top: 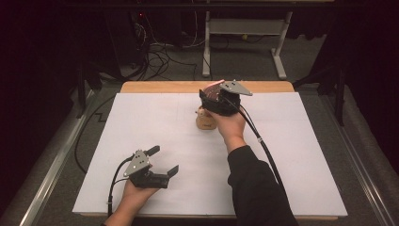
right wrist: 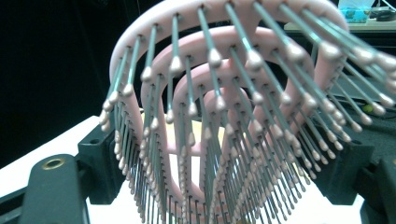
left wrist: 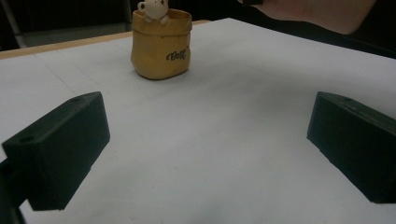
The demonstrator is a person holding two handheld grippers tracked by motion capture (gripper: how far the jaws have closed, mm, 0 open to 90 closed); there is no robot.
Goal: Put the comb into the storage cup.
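My right gripper is shut on a pink vented hairbrush with metal bristles, held over the far middle of the table. In the right gripper view the hairbrush stands between the two black jaws of the right gripper, bristles facing the camera. Just below that hand sits a tan pouch. The left gripper view shows the pouch upright with dark lettering and a small white figure at its mouth. My left gripper rests near the front left, open, with nothing between its jaws.
A white sheet covers the wooden table. Behind the table are a desk frame and loose cables on the floor. The person's right hand crosses the top of the left gripper view.
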